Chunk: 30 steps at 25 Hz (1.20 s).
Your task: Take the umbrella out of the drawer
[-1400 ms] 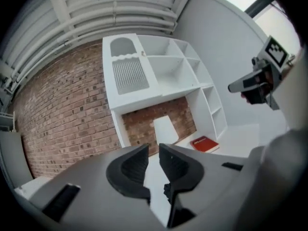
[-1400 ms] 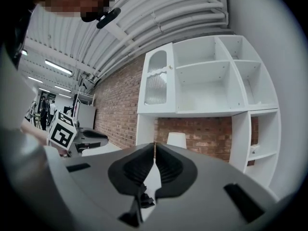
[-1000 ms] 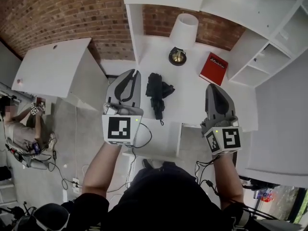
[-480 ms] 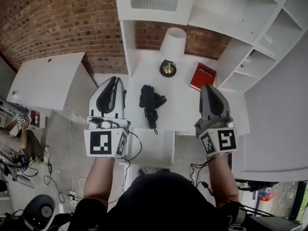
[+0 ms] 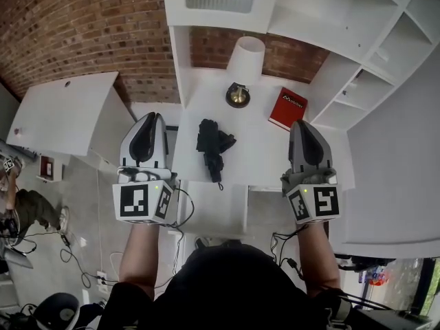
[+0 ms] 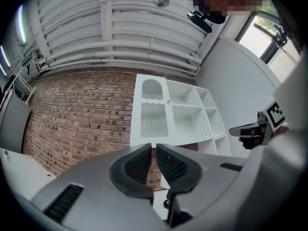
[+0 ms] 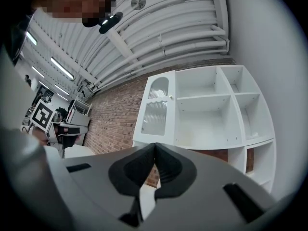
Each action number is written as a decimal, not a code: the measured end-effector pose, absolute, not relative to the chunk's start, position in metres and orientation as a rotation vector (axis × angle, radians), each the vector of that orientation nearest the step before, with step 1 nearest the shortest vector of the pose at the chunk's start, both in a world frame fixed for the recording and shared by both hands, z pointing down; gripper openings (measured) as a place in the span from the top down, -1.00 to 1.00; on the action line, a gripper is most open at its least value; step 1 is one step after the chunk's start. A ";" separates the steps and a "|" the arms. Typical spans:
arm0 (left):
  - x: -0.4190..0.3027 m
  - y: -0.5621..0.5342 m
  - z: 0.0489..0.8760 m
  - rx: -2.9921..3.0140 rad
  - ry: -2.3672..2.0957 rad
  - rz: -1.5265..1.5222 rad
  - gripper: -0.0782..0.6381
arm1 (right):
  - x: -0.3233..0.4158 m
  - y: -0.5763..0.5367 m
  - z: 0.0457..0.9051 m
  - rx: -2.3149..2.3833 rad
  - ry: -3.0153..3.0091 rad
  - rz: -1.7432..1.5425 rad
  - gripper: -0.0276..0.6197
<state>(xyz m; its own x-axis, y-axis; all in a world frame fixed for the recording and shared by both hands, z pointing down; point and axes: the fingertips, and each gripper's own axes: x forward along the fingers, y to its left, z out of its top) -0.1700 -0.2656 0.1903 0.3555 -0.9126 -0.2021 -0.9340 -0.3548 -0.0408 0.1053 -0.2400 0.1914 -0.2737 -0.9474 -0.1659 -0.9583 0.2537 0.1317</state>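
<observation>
Left tongs (image 5: 152, 117) and right tongs (image 5: 302, 124) are both closed on nothing, with the folded black umbrella (image 5: 212, 143) lying between them.
A white shelf unit (image 5: 357, 40) rises beyond the right tongs and off to their right. The white desk (image 5: 261, 150) spreads ahead of both tongs. A white-shaded lamp (image 5: 245, 59) stands well past the tips, between the two. A red book (image 5: 287, 108) lies just ahead of the right tongs. The umbrella rests on the desk top, nearer the left tongs and touching neither.
</observation>
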 end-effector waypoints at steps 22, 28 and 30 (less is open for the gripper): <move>-0.143 -0.266 0.198 -2.488 1.685 0.167 0.70 | 0.125 -0.239 0.194 -1.842 2.445 0.317 0.91; -0.133 -0.268 0.202 -2.505 1.680 0.153 0.70 | 0.132 -0.240 0.198 -1.834 2.452 0.301 0.91; -0.130 -0.267 0.203 -2.507 1.683 0.147 0.70 | 0.134 -0.240 0.200 -1.831 2.454 0.284 0.91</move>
